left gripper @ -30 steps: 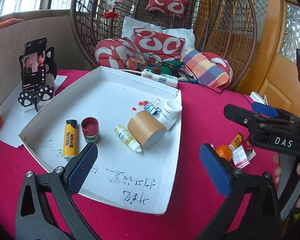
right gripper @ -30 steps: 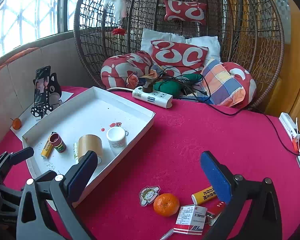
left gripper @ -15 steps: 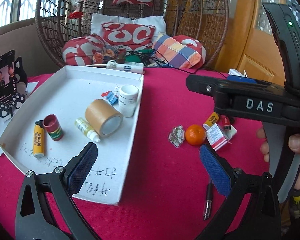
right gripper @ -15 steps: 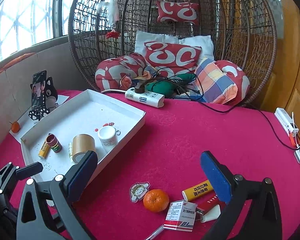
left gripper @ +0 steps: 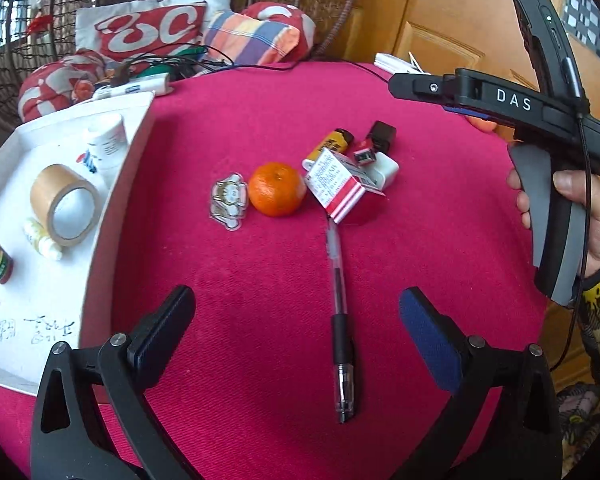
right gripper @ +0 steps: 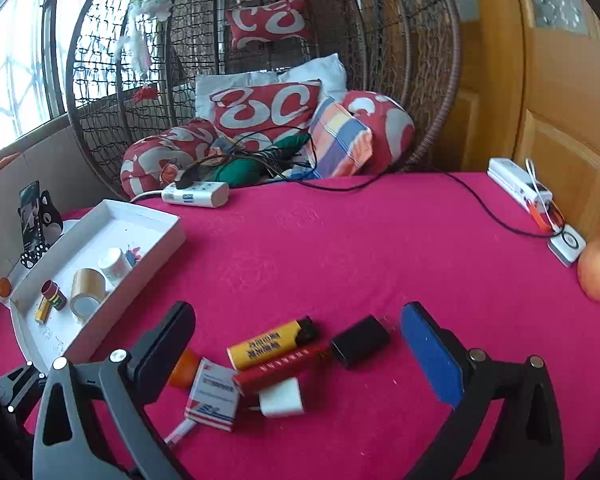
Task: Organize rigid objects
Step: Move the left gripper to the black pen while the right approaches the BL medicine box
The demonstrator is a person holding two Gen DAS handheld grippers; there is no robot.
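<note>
My left gripper [left gripper: 296, 320] is open and empty, its fingers either side of a clear pen [left gripper: 340, 320] lying on the red cloth. Beyond it lie a cartoon sticker [left gripper: 229, 196], an orange [left gripper: 277, 189], a red-and-white box [left gripper: 338, 186], a white plug [left gripper: 384, 168], a yellow lighter [left gripper: 330, 144] and a black charger [left gripper: 382, 136]. My right gripper [right gripper: 298, 328] is open and empty, just above the yellow lighter [right gripper: 270, 344], a red lighter [right gripper: 280, 368], the black charger [right gripper: 360, 340], the white plug [right gripper: 282, 398] and the box [right gripper: 214, 398].
A white tray [left gripper: 116, 200] at the left holds a tape roll [left gripper: 66, 204], a white jar [left gripper: 106, 140], small bottles and a lighter. A power strip [right gripper: 196, 196], cables, cushions and a wicker chair stand behind. An apple [right gripper: 598, 268] and white chargers [right gripper: 520, 186] lie at the right edge.
My left gripper has swung right from over the tray to the loose pile, now over the pen. My right gripper has moved down and right, close over the lighters and chargers.
</note>
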